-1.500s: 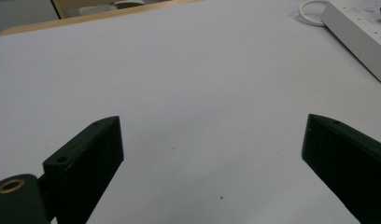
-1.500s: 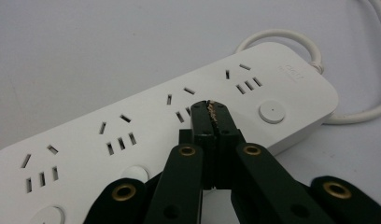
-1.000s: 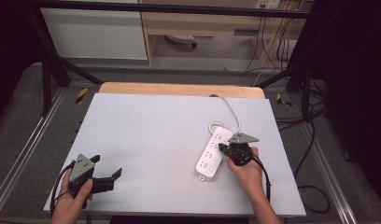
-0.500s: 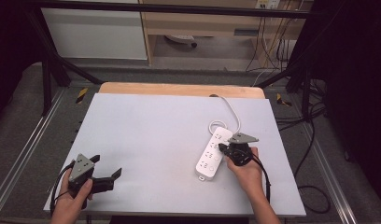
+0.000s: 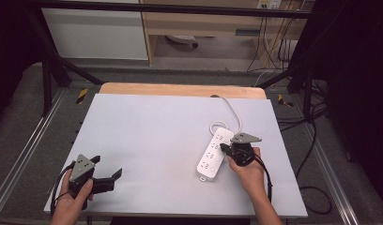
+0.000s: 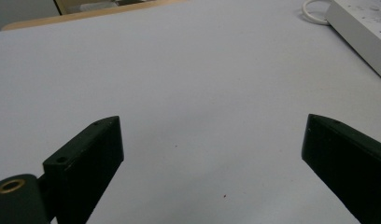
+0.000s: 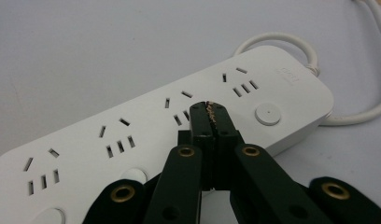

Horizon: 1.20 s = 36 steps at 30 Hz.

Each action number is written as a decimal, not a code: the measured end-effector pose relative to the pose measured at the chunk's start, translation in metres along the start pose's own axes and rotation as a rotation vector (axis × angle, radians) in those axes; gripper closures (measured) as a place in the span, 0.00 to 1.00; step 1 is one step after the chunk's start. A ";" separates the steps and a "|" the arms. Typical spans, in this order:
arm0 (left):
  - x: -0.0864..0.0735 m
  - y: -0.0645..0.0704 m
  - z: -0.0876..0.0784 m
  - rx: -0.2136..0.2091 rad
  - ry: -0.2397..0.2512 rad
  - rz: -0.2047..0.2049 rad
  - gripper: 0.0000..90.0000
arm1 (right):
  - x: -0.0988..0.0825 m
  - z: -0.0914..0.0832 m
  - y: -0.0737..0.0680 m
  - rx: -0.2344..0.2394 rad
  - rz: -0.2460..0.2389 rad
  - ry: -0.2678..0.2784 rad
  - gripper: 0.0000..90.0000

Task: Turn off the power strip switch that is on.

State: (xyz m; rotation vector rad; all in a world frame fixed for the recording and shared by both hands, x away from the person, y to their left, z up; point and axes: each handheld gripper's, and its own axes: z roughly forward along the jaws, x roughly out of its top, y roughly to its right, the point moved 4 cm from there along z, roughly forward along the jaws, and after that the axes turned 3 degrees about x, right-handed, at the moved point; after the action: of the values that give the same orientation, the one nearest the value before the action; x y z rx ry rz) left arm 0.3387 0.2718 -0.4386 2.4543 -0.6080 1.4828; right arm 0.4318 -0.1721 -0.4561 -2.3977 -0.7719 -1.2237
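White strip: a white power strip [image 5: 214,154] lies flat on the pale grey table [image 5: 157,136], right of the middle, its long axis running from the near left to the far right in the high view.
Sockets: the right gripper view shows rows of slot openings along the top of the power strip [image 7: 170,126], with a round white button [image 7: 267,114] beside the socket group nearest the cord end.
Cord: a white cord [image 5: 231,110] leaves the far end of the strip, curls in a small loop just beside it and runs off toward the far edge of the table.
Right gripper: the right gripper [image 5: 225,149] sits at the strip's right long side, held in the person's right hand [image 5: 246,168]; its black jaws are pressed together, tips meeting, with nothing between them.
Right tips: in the right gripper view the closed tips [image 7: 210,110] lie over the top face of the strip, at a socket group next to the round button; whether they touch the plastic I cannot tell.
Left gripper: the left gripper [image 5: 113,177] rests near the table's near left corner in the left hand [image 5: 72,199], well apart from the strip.
Left jaws: spread wide in the left gripper view [image 6: 212,154], with bare table between them.
Table edge: a strip of light wood [image 5: 180,89] shows along the far side.
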 end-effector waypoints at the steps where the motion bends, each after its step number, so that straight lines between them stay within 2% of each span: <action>1: 0.000 0.000 0.000 0.000 0.001 -0.002 0.06 | 0.000 0.000 0.000 -0.002 0.000 -0.004 1.00; 27: 0.000 0.000 0.000 0.001 0.000 0.000 0.06 | 0.001 -0.002 0.002 0.020 0.031 0.009 1.00; 36: 0.000 0.000 0.000 0.002 -0.001 0.001 0.06 | 0.003 -0.007 0.003 0.021 0.036 0.031 1.00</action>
State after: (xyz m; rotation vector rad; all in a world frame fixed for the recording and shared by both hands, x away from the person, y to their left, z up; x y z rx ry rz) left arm 0.3390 0.2720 -0.4390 2.4569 -0.6084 1.4826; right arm 0.4310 -0.1770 -0.4499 -2.3602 -0.7254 -1.2291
